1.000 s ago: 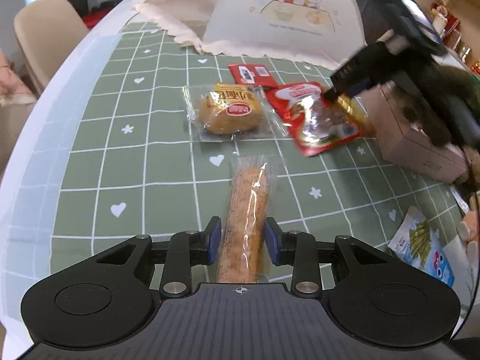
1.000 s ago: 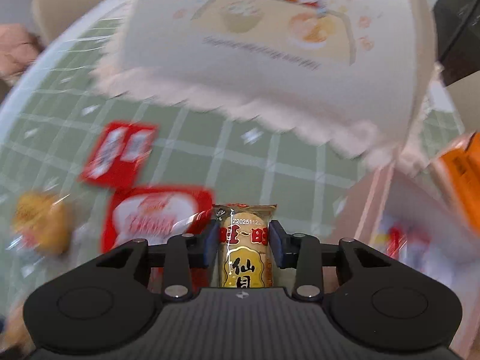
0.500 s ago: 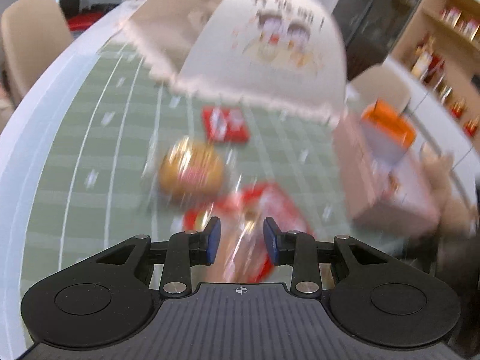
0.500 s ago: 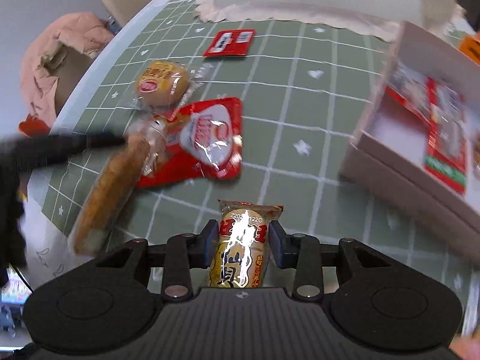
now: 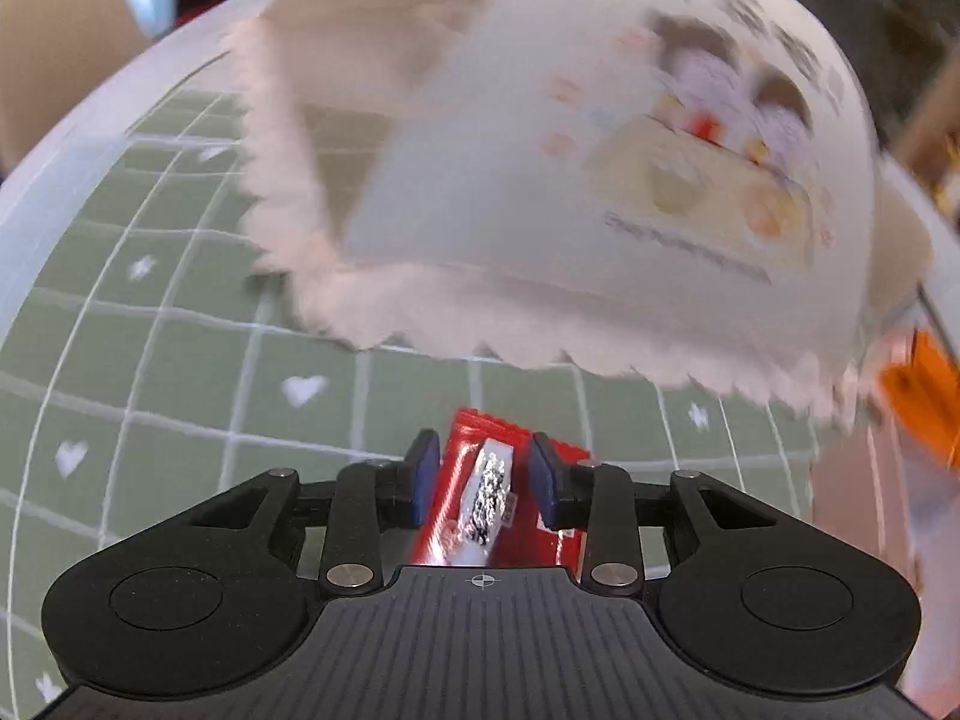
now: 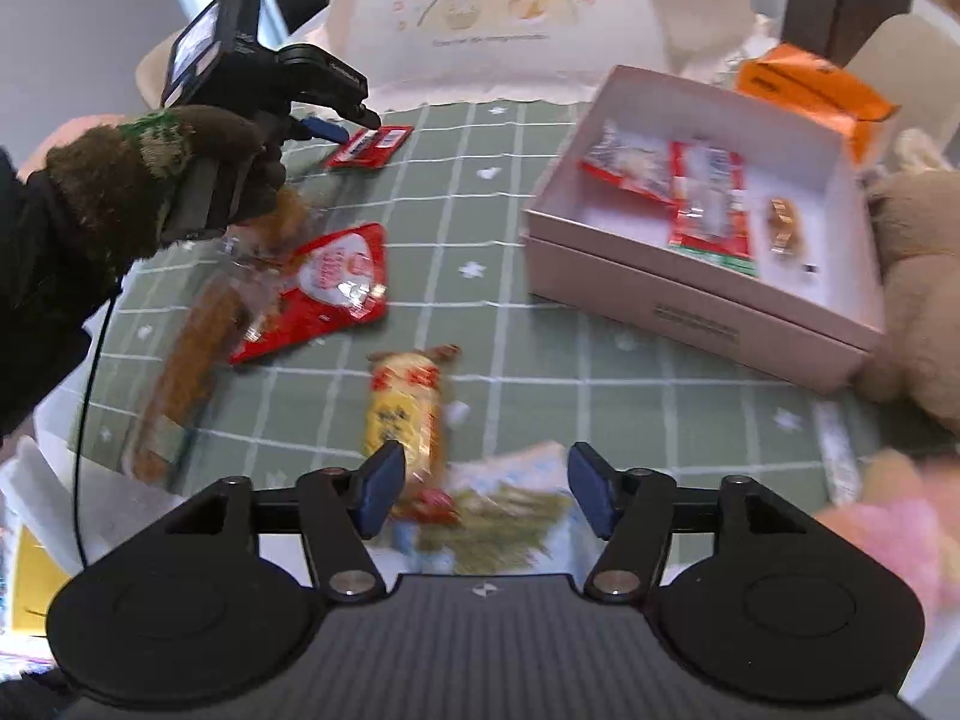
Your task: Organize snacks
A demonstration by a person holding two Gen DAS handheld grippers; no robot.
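Lying lengthwise away from the camera: yellow rice-cracker pack (image 6: 405,414) on green cloth (image 6: 540,324), near end between opening right gripper (image 6: 483,489) pads, untouched | left gripper (image 5: 483,474) angled down, jaws narrow, straddling small red packet (image 5: 480,498).

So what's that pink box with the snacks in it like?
The pink box is a shallow, open cardboard-looking tray, pale pink outside and white inside, with a small dark label on its front wall. It sits flat on the green checked tablecloth. Inside lie a few wrapped snacks, red-edged, and one small golden one. A fuzzy tan toy is right beside it.
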